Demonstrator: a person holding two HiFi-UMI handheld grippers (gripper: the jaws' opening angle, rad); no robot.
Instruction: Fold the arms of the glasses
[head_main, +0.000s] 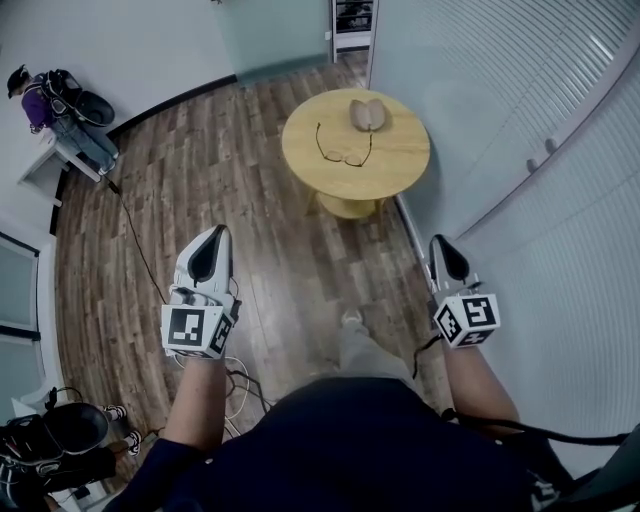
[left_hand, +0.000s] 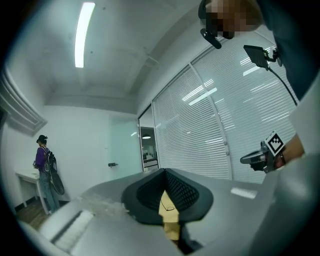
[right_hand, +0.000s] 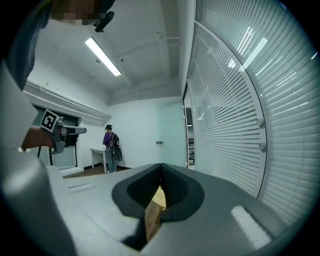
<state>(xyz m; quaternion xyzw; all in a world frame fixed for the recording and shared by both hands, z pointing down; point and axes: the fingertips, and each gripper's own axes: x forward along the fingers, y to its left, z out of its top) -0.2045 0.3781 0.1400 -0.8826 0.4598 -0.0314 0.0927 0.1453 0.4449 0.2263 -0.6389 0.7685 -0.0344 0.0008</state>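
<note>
Approach step: you're holding left tongs (head_main: 214, 234) and right tongs (head_main: 441, 243) closed and empty. Glasses (head_main: 345, 152) are lying arms-open on the round desk (head_main: 400, 160), well ahead of both. Next you're needing to close in, opening tongs.

My left tool (head_main: 216, 232) at 8 o'clock in head view, level, nose toward 12, jaws pressed together, nothing between. My right tool (head_main: 441, 243) at 4 o'clock, parallel, same heading, jaws closed tip to tip, empty. Left forearm (head_main: 195, 400) and right forearm (head_main: 480, 385) bare, stretched forward. Tools well apart.
</note>
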